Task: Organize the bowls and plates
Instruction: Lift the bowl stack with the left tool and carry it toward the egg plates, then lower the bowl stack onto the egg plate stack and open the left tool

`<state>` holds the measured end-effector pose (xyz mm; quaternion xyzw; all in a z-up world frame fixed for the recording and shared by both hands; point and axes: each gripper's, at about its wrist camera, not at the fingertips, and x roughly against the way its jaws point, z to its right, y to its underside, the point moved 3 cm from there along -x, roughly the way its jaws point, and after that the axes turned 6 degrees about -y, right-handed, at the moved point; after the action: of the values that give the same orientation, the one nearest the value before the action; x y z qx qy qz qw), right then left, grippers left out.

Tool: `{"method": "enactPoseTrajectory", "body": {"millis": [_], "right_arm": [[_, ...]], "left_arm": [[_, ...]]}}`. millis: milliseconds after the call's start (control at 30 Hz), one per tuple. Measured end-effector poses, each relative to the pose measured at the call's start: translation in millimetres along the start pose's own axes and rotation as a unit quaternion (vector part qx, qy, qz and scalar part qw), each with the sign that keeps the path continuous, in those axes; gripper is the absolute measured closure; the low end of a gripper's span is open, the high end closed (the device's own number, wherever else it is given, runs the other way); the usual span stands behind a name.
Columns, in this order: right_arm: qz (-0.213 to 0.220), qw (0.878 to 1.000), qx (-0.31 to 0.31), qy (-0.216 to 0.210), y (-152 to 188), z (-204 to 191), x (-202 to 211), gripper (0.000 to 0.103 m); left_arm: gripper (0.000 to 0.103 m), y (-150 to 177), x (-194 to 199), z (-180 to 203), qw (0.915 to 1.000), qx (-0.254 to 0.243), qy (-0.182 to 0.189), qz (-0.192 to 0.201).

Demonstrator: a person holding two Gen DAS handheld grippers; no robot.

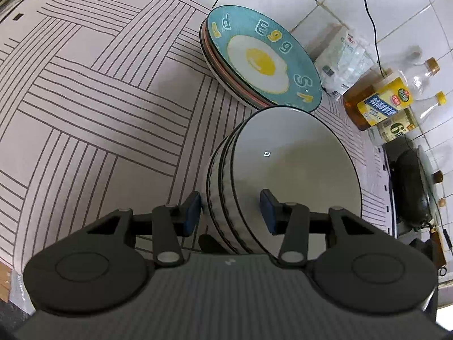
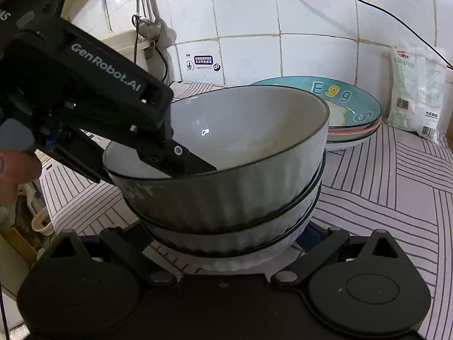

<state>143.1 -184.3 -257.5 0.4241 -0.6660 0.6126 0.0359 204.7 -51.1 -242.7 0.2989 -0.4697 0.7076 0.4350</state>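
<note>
A stack of white ribbed bowls (image 1: 286, 170) with dark rims stands on the striped mat; it also shows in the right wrist view (image 2: 226, 175). My left gripper (image 1: 230, 212) is open, its blue pads astride the near rim of the stack, one finger inside the top bowl and one outside. In the right wrist view the left gripper (image 2: 181, 155) reaches into the top bowl from the left. My right gripper (image 2: 223, 235) is open and low, its fingers on either side of the bottom bowl. Behind the bowls lies a stack of plates (image 1: 263, 56) topped by a teal "Egg" plate (image 2: 345, 99).
A striped mat (image 1: 99, 99) covers the counter. Against the tiled wall are a white bag (image 1: 342, 59), oil bottles (image 1: 379, 99) and a dark wok (image 1: 413, 184) at the right. A cable (image 2: 368, 5) runs from a wall socket.
</note>
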Motion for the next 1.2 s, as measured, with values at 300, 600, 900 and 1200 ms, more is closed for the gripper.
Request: {"method": "enactPoseTrajectory", "body": {"millis": [300,600,900,1200], "right_arm": [[0.018,1.0,-0.015,-0.004,3.1,-0.9,15.0,0.002],[0.031,0.999,-0.017,0.005,-16.6,-3.5,41.0,0.002],[0.051,0.998,-0.012,0.017,-63.0,13.6,68.4,0.002],[0.061,0.998,0.018,0.01,-97.1,34.7,57.9,0.002]], "left_arm": [[0.059,0.0,12.9,9.6,0.9996,-0.024,-0.004,-0.016],[0.059,-11.5,47.0,47.2,0.9965,-0.082,-0.013,0.001],[0.059,-47.5,73.4,88.2,0.9925,-0.12,-0.006,0.026],[0.059,-83.3,70.8,99.5,0.9913,-0.12,-0.024,0.047]]}}
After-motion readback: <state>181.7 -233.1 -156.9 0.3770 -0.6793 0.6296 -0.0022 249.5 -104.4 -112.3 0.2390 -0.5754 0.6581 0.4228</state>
